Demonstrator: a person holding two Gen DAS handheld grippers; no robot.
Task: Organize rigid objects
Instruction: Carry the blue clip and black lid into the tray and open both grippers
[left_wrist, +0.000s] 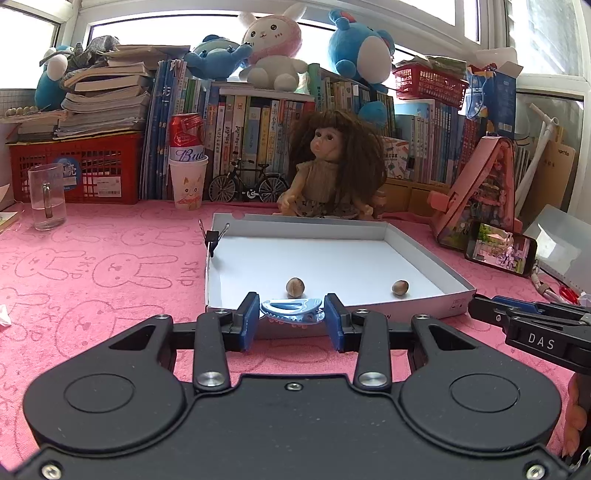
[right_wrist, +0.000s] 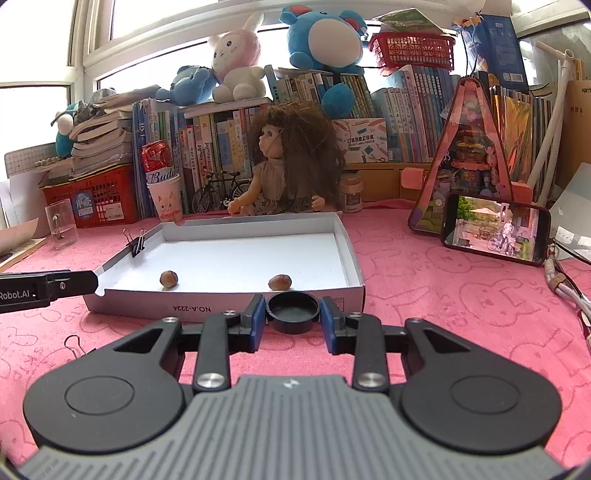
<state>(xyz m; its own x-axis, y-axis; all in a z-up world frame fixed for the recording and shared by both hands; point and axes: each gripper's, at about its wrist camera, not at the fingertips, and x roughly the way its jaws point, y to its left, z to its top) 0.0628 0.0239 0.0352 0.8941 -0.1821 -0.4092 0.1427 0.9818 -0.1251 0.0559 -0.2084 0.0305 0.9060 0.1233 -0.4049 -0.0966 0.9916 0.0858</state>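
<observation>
My left gripper (left_wrist: 291, 317) is shut on a light blue plastic hair clip (left_wrist: 291, 311), held just in front of the near wall of a shallow white box lid (left_wrist: 332, 229). Two hazelnuts (left_wrist: 295, 287) (left_wrist: 400, 287) lie inside the lid near its front edge. A black binder clip (left_wrist: 212, 236) is clamped on the lid's left wall. My right gripper (right_wrist: 293, 314) is shut on a round black cap (right_wrist: 293, 311), also just before the lid's (right_wrist: 221, 306) front wall. The same nuts (right_wrist: 169, 278) (right_wrist: 279, 282) and binder clip (right_wrist: 136, 243) show in the right wrist view.
A doll (left_wrist: 332, 166) sits behind the lid, with books and plush toys along the back. A glass mug (left_wrist: 47, 197) and paper cup (left_wrist: 187, 182) stand at the left, a phone (right_wrist: 495, 229) at the right. A loose binder clip (right_wrist: 75, 345) lies on the pink cloth.
</observation>
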